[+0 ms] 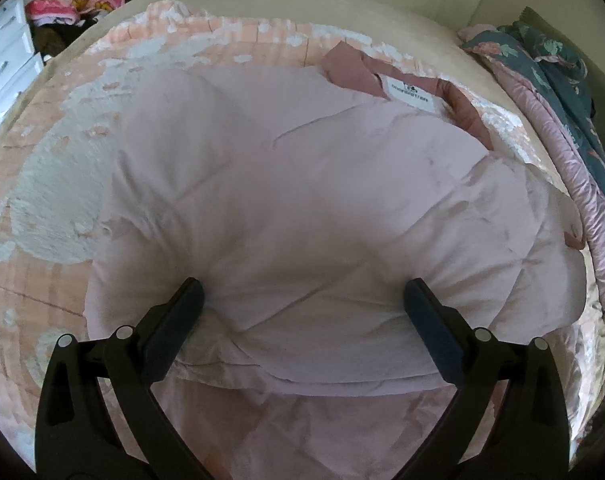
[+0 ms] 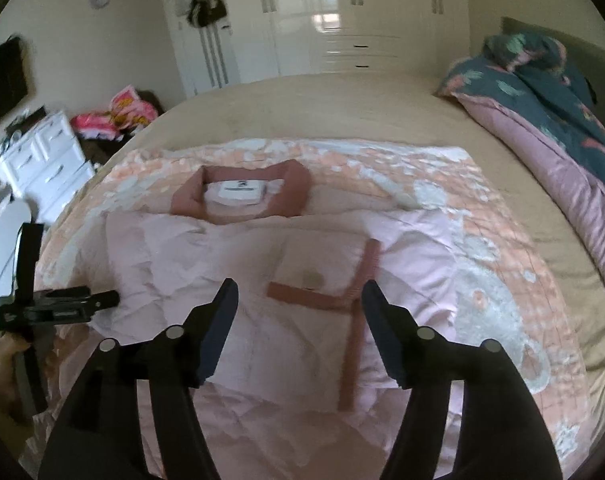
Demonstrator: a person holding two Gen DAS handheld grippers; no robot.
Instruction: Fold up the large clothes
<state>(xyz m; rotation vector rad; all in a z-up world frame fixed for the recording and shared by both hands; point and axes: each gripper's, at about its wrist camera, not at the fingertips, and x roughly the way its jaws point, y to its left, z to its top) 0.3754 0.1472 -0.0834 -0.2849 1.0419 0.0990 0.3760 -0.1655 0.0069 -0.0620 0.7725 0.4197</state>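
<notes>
The left tongs (image 1: 304,296) stand wide over the pale pink padded jacket (image 1: 286,208), one black finger (image 1: 174,320) on either side of a puffy fold, and whether the tips press into the cloth cannot be told. The right tongs (image 2: 300,300) are spread about half wide with nothing between them, hanging above the jacket's dusty-rose ribbed cuffs (image 2: 322,300), which lie crossed on the folded body. The jacket lies flat in the middle of the bed, its rose collar (image 2: 242,194) and white neck label (image 2: 240,192) at the far end. Under it is a peach and white patterned quilt (image 2: 482,260) spread on the beige bed sheet (image 2: 302,108). A teal floral duvet with a pink lining (image 2: 542,92) is bunched along the right edge. Beyond stand a white wardrobe (image 2: 342,20) and a white chest of drawers (image 2: 50,160), its drawers closed, with bright pink clothes (image 2: 118,116) heaped beside it.
</notes>
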